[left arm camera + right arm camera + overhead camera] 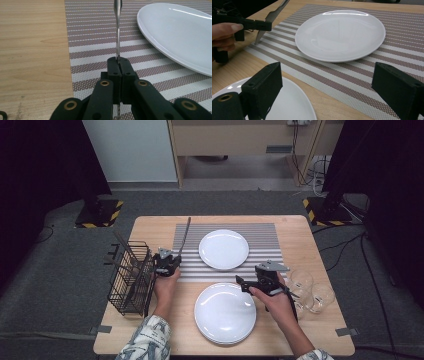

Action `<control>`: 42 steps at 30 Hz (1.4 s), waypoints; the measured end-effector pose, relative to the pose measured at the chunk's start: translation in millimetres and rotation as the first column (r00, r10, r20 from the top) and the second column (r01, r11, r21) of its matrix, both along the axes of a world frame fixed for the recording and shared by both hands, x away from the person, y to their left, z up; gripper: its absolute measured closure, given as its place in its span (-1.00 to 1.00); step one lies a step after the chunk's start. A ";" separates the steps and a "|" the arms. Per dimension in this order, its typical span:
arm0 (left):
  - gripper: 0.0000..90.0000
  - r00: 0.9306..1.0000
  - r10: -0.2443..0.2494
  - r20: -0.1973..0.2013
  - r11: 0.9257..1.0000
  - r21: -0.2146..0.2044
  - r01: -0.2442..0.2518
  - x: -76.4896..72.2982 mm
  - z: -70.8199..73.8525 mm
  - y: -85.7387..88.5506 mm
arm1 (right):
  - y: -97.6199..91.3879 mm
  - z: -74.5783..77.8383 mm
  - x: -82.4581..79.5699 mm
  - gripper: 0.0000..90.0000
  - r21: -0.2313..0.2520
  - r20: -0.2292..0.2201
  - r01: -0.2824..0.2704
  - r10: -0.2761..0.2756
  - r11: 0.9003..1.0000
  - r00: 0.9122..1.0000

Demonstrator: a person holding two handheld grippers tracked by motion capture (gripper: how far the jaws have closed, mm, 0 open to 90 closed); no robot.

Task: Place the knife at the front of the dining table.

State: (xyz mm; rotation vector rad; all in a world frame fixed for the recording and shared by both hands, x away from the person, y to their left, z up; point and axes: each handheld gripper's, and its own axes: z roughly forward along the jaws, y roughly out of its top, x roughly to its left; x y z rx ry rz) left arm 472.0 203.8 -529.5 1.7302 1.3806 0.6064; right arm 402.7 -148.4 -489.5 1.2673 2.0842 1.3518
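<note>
High view, item one: my left gripper (169,261), jaws pressed together on a table knife (184,236). It sits at the left edge of the striped placemat (265,236), just beside the wire cutlery basket (131,277). The knife is thin, flat, grey metal and slants up and away over the mat's left border. In the left gripper view the black pads meet edge to edge with the knife (117,32) pinched between them, seen edge-on, narrow and shiny. In the right gripper view the knife's (270,17) serrated tip points down, just over the mat's near corner; whether it touches the weave I cannot tell.

Item two: my right gripper (248,285), jaws spread wide and holding nothing, near the far rim of the near plate (225,314). Its blocky matte black jaws frame the far plate (340,33) in the right gripper view.

Item three: two round white plates, glossy and shallow. The far one (224,249) lies on the placemat, the near one on bare wood.

Item four: placemat, woven, in brown and cream stripes.

Item five: table (150,227), pale wood grain, rectangular.

Item six: basket, black wire mesh, boxy, at the left edge of the table.

Item seven: clear glasses (314,292), lying near the right edge.
</note>
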 end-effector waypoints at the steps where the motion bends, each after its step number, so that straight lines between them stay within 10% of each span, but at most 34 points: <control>1: 0.97 1.000 0.000 0.000 1.000 0.001 0.000 0.1 -0.2 -0.1 | 0.0 0.0 0.0 -0.79 0.001 0.000 0.000 0.000 1.000 1.000; 42: 0.97 1.000 -0.001 -0.012 1.000 0.023 0.001 1.7 -3.1 -3.1 | -1.3 0.1 0.7 -0.78 0.012 -0.005 -0.002 0.002 1.000 1.000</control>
